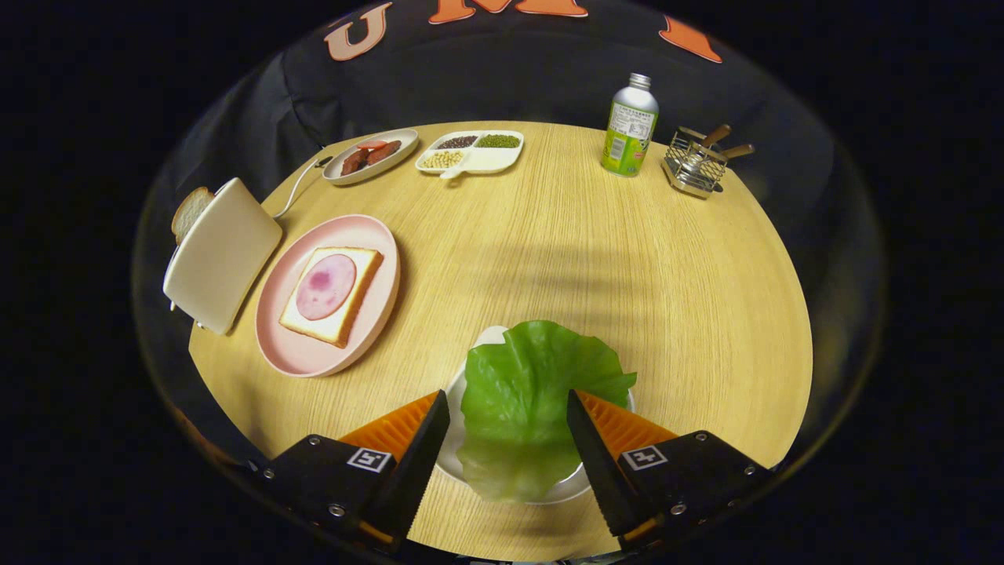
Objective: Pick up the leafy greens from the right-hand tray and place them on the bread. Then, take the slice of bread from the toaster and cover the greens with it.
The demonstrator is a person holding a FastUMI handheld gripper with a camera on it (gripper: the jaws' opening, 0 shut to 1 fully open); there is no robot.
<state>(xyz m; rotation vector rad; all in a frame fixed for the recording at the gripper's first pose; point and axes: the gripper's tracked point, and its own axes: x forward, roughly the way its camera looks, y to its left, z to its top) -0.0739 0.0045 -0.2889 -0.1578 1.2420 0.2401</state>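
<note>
A green lettuce leaf (524, 392) lies on a small white tray (460, 459) right between my fingers. My gripper (508, 402) is open, its tips hovering on either side of the leaf, and I cannot tell whether they touch it. To the left beyond the fingers, a pink plate (298, 353) holds a slice of bread (345, 310) topped with a round slice of ham (325, 286). Left of the plate stands a white toaster (222, 255) with a bread slice (189, 210) sticking out of it.
At the far side of the round wooden table (627, 259) sit an oval dish of meat (369, 155), a divided tray of beans and grains (471, 151), a green-labelled bottle (630, 125) and a wire utensil rack (696, 163). The toaster's cord (296, 188) runs back.
</note>
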